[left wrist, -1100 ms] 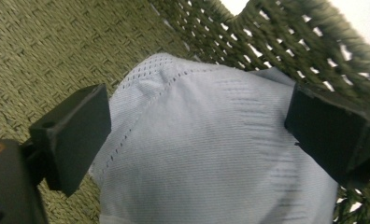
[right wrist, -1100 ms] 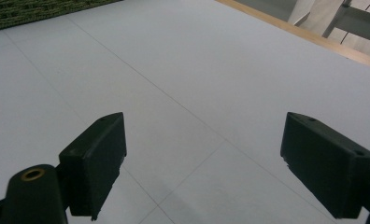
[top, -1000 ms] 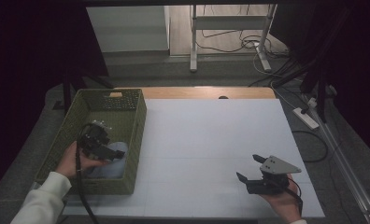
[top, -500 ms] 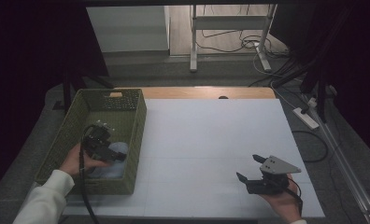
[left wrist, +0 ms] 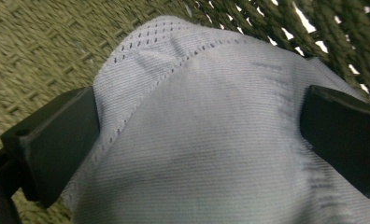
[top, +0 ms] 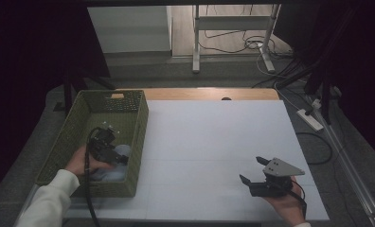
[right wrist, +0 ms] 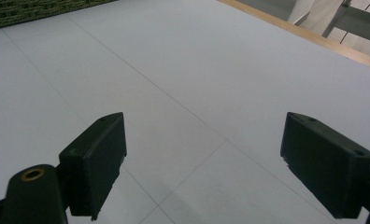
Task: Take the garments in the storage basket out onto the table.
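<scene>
Left hand-held gripper [top: 111,151] wide around pale cloth [left wrist: 197,140] in basket [top: 76,137], right hand-held gripper [top: 253,171] open, empty.

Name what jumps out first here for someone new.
The green woven basket at the table's left edge, with the left gripper reaching down into it, jaws apart around a pale blue knit cloth. The right gripper sits open over the bare white table, near the front right.

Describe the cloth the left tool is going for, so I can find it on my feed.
On the table's left edge sits a green woven basket. At its near end, by the right wall, lies a pale blue-grey knit cloth between the left tool's open jaws. It is the one soft, light thing against the dark weave.
</scene>
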`<state>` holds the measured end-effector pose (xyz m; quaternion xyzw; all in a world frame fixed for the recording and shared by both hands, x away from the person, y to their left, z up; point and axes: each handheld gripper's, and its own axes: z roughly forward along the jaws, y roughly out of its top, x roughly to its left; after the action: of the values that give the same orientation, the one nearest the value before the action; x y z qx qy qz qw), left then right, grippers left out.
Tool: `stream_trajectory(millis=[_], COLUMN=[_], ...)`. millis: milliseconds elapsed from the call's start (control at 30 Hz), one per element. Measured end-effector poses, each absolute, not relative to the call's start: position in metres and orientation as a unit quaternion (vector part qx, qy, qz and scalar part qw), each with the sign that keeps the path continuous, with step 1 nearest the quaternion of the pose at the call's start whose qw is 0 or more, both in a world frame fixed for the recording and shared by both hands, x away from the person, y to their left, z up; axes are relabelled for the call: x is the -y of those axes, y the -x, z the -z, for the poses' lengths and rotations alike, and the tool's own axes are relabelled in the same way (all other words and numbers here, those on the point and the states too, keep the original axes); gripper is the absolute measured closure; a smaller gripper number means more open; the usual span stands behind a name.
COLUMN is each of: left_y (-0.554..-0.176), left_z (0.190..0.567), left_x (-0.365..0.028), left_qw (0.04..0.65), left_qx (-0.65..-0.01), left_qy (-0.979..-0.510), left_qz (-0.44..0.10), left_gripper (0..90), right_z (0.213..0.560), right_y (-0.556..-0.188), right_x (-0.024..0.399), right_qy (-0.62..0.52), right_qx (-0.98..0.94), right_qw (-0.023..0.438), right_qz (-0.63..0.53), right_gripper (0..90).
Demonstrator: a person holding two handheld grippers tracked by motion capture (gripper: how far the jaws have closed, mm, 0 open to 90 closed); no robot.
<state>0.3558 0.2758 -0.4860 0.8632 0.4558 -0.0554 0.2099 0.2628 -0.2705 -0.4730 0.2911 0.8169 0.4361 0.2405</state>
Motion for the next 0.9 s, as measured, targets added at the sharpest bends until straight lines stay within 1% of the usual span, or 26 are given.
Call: stream_trajectory(millis=[133, 233, 333, 400, 467, 500, 567, 700, 733, 767, 900], left_y=[-0.3575, -0.3582, -0.359, -0.3594, -0.3604, -0.361, -0.3614, -0.3616, -0.3612, -0.3608, -0.3585], left_z=[0.4884, 0.4904, 0.4908, 0.491, 0.4912, 0.4914, 0.4908, 0.4898, 0.4891, 0.4885, 0.4838], left_x=[-0.2765, -0.2787, -0.2798, -0.2797, -0.2812, -0.2821, -0.2836, -0.2855, -0.2856, -0.2853, -0.2828], left_qw=[0.212, 0.221, 0.226, 0.226, 0.232, 0.232, 0.235, 0.238, 0.238, 0.24, 0.237], left_qx=[-0.455, -0.449, -0.444, -0.439, -0.44, -0.439, -0.443, -0.445, -0.446, -0.447, -0.441], left_qy=[-0.862, -0.861, -0.862, -0.864, -0.859, -0.859, -0.856, -0.852, -0.852, -0.851, -0.857], left_qz=[0.068, 0.085, 0.094, 0.101, 0.12, 0.124, 0.13, 0.135, 0.135, 0.135, 0.125], left_gripper=[5.1, 12.0, 20.9, 29.1, 41.7, 46.6, 52.5, 60.4, 60.4, 64.2, 67.6], right_z=[0.4729, 0.473, 0.4728, 0.4727, 0.4728, 0.4729, 0.4729, 0.4731, 0.4732, 0.4734, 0.4736], right_y=[-0.2626, -0.2627, -0.2626, -0.2625, -0.2625, -0.2625, -0.2625, -0.2625, -0.2626, -0.2627, -0.2627], right_x=[0.2704, 0.2705, 0.2701, 0.2701, 0.2701, 0.2702, 0.2702, 0.2702, 0.2702, 0.2703, 0.2703], right_qy=[-0.291, -0.291, -0.291, -0.291, -0.291, -0.291, -0.291, -0.291, -0.291, -0.29, -0.29], right_qx=[-0.817, -0.817, -0.817, -0.817, -0.817, -0.818, -0.818, -0.819, -0.819, -0.819, -0.819], right_qw=[0.242, 0.241, 0.243, 0.243, 0.243, 0.243, 0.244, 0.244, 0.244, 0.245, 0.246], right_qz=[-0.435, -0.435, -0.434, -0.434, -0.433, -0.433, -0.432, -0.431, -0.431, -0.43, -0.429], right_gripper=[14.8, 14.8, 14.8, 14.8, 14.8, 14.8, 14.8, 14.8, 14.9, 14.9, 15.0])
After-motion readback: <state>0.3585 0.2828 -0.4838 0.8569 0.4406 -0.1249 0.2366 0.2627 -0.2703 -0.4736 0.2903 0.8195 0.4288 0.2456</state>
